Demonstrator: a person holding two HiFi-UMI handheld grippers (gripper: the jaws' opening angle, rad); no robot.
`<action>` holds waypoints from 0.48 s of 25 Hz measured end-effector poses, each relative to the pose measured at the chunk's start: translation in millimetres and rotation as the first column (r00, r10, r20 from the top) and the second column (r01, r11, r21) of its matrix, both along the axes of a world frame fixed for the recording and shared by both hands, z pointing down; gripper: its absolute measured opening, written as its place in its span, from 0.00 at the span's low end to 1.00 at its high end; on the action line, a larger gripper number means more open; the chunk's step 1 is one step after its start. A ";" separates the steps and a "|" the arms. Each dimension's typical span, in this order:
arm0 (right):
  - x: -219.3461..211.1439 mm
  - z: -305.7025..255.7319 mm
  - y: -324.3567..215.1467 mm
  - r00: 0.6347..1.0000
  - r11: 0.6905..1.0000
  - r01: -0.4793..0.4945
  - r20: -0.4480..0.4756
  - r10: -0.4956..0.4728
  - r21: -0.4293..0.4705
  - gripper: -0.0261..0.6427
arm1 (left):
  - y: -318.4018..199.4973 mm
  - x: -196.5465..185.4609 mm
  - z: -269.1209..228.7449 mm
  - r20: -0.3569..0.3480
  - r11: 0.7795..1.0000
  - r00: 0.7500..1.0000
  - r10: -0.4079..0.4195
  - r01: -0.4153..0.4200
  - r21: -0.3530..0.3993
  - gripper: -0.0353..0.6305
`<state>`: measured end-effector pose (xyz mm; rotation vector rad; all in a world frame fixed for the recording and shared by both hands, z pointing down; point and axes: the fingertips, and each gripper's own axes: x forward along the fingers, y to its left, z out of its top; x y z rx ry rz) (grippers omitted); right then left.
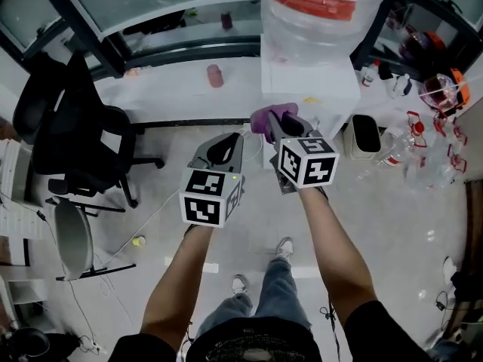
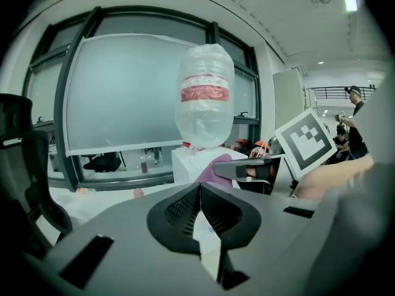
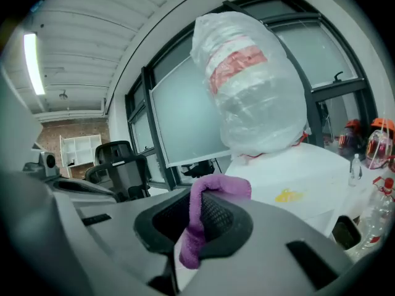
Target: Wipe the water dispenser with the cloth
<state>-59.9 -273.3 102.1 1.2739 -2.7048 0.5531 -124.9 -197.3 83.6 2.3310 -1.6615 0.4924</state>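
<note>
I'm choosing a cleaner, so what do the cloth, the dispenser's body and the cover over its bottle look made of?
Cloth: soft purple textile, perhaps microfibre; fuzzy nap, limp fold.
Dispenser body: smooth white casing, probably plastic, fairly matte.
Bottle cover: thin translucent plastic film, crinkled and glossy.

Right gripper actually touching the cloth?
Touching. The right gripper view shows the purple cloth pinched between the shut jaws of the right gripper, one end hanging toward the camera.

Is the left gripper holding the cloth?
No: the left gripper is shut and empty; the cloth is pinched in the right gripper.
</note>
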 end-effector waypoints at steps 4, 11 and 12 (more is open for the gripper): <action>-2.8 17.6 -32.0 1.000 1.000 0.010 0.025 -0.010 -0.019 0.09 | -20.2 4.7 17.8 -0.001 0.999 1.000 -0.011 0.011 -0.042 0.09; 14.6 39.4 -55.9 0.998 0.999 0.006 0.061 -0.003 -0.048 0.09 | -47.6 38.1 36.4 -0.012 0.997 1.000 0.013 -0.014 -0.071 0.09; 18.8 40.8 -57.8 0.998 0.999 0.003 0.064 0.000 -0.047 0.09 | -51.4 43.5 36.8 -0.012 0.997 1.000 0.018 -0.019 -0.070 0.09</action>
